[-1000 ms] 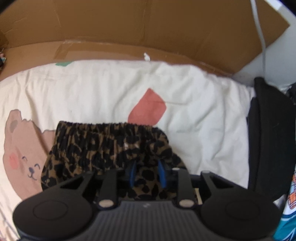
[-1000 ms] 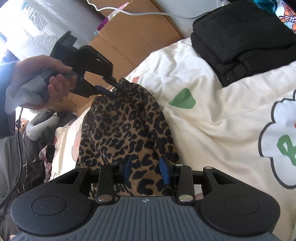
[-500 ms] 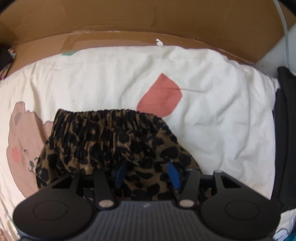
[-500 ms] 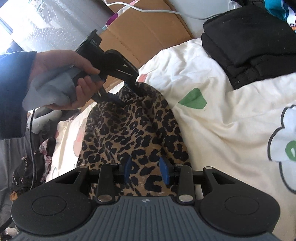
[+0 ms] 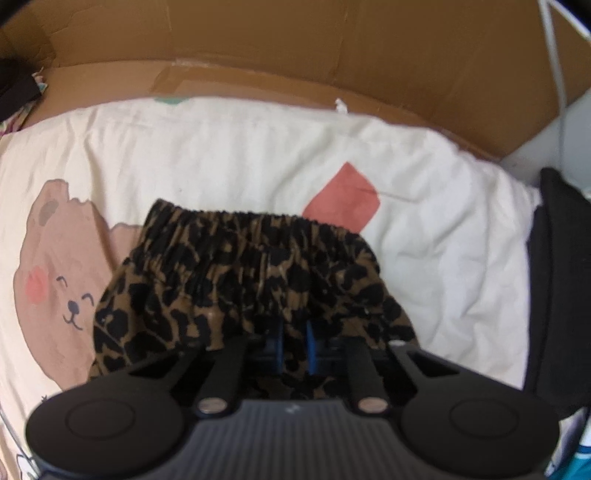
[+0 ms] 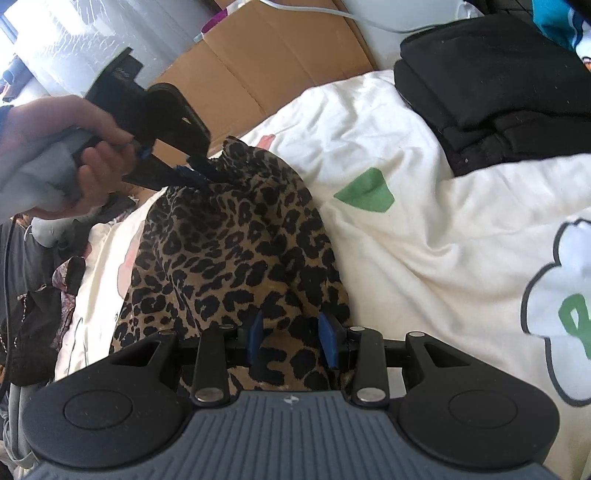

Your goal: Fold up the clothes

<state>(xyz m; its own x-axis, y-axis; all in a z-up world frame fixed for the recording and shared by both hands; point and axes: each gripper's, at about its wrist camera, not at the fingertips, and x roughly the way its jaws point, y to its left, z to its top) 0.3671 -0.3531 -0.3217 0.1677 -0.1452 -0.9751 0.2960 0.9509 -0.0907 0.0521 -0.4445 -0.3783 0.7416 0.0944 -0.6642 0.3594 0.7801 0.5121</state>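
A leopard-print garment (image 5: 255, 280) with a gathered elastic waistband lies on a cream printed sheet (image 5: 424, 229), its waistband toward the flattened cardboard (image 5: 295, 44) at the far edge of the bed in the left wrist view. The left gripper (image 5: 294, 345) points steeply down at the near edge of that cloth; its blue pads stand close together and the jaws are closing, with a fold of the leopard fabric between them. From the right wrist view the same gripper (image 6: 201, 168) shows in a person's hand (image 6: 79, 155), its tips bunching the cloth at the far end of the garment (image 6: 236, 251) (the fabric rises into a small peak there). The right gripper (image 6: 291, 341) sits at the near end of the garment, its blue fingers partly spread with leopard cloth filling the space between them; whether the pads actually press on it, I cannot tell. A folded black garment (image 6: 498, 96) rests on the sheet (image 6: 424, 229) to the right, well apart from the leopard piece. A bear print (image 5: 59, 280) shows on the sheet beside the garment's left side, and a white cable (image 6: 332, 13) runs across the cardboard behind.
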